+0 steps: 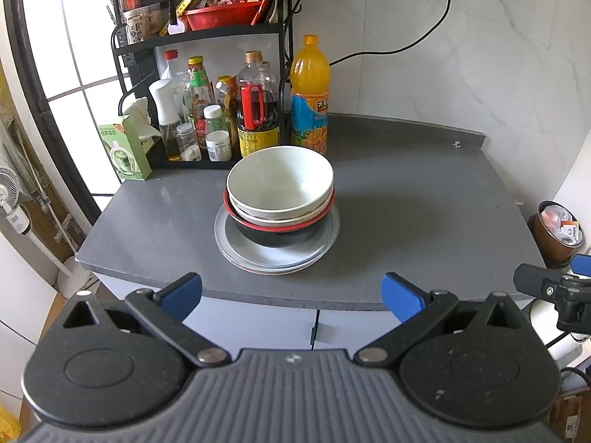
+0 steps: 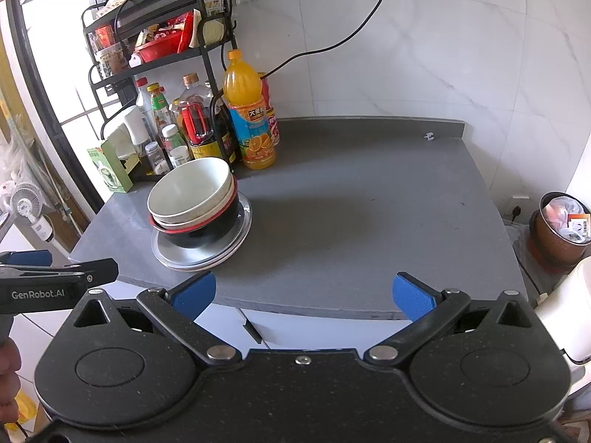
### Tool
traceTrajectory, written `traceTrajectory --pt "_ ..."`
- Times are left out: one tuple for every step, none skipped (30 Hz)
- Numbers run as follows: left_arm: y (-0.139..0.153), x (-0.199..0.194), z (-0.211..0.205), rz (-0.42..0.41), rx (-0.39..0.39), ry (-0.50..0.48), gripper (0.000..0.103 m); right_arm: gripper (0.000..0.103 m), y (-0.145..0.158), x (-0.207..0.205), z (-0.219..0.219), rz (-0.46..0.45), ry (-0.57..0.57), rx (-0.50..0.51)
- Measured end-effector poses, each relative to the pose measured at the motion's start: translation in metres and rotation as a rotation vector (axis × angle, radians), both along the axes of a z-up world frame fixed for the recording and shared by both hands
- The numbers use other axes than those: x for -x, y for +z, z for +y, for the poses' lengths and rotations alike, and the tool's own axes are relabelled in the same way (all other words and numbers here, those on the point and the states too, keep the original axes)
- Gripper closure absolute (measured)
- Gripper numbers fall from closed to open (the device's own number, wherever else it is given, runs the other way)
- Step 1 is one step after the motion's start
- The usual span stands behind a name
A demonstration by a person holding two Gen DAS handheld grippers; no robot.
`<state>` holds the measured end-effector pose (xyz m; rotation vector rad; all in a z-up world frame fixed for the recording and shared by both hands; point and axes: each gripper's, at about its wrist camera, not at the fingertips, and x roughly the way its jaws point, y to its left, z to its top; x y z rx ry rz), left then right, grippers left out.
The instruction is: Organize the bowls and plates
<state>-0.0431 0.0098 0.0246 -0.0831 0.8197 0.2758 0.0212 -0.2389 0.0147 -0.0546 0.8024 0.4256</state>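
Observation:
A white bowl (image 1: 279, 182) (image 2: 190, 190) tops a nested stack: another pale bowl under it, then a black bowl with a red rim (image 1: 275, 230) (image 2: 201, 230). The stack rests on grey plates (image 1: 236, 247) (image 2: 173, 254) on the grey counter (image 1: 406, 214) (image 2: 369, 214). My left gripper (image 1: 291, 295) hangs open in front of the counter's near edge, short of the stack. My right gripper (image 2: 303, 293) is also open with nothing between its fingers, to the right of the stack. Each gripper shows at the edge of the other's view.
A black rack (image 1: 199, 37) of sauce bottles stands at the back left with an orange juice bottle (image 1: 309, 96) (image 2: 249, 110) beside it. A green box (image 1: 125, 147) sits at the left. A brown waste bin (image 1: 556, 234) (image 2: 559, 232) stands beyond the counter's right edge.

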Motion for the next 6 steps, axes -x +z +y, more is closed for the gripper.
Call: traceTrajectory --pt "0.0001 -0.0001 0.0010 0.000 0.001 -0.002 0.000 0.000 0.0000 0.0000 -0.0001 0.000 0.000 0.000" --pt "-0.0002 -0.0007 0.0022 0.000 0.001 -0.005 0.000 0.000 -0.0001 0.0000 -0.0001 0.001 0.000 -0.001" --pt "-0.0006 -0.0012 0.0028 0.002 0.001 -0.008 0.000 0.000 -0.0001 0.0000 -0.0003 0.001 -0.001 -0.002" --pt "-0.0011 -0.0017 0.0040 0.004 0.002 -0.011 0.001 0.000 -0.0001 0.0000 0.0012 0.000 -0.003 -0.004" --pt "-0.0012 -0.0020 0.0050 0.006 0.002 -0.014 0.001 0.000 -0.0004 -0.0002 0.0022 0.002 -0.006 -0.006" --pt "-0.0010 -0.0024 0.0058 0.008 -0.003 -0.015 0.001 0.000 -0.0010 -0.0003 0.0044 0.005 -0.010 -0.009"
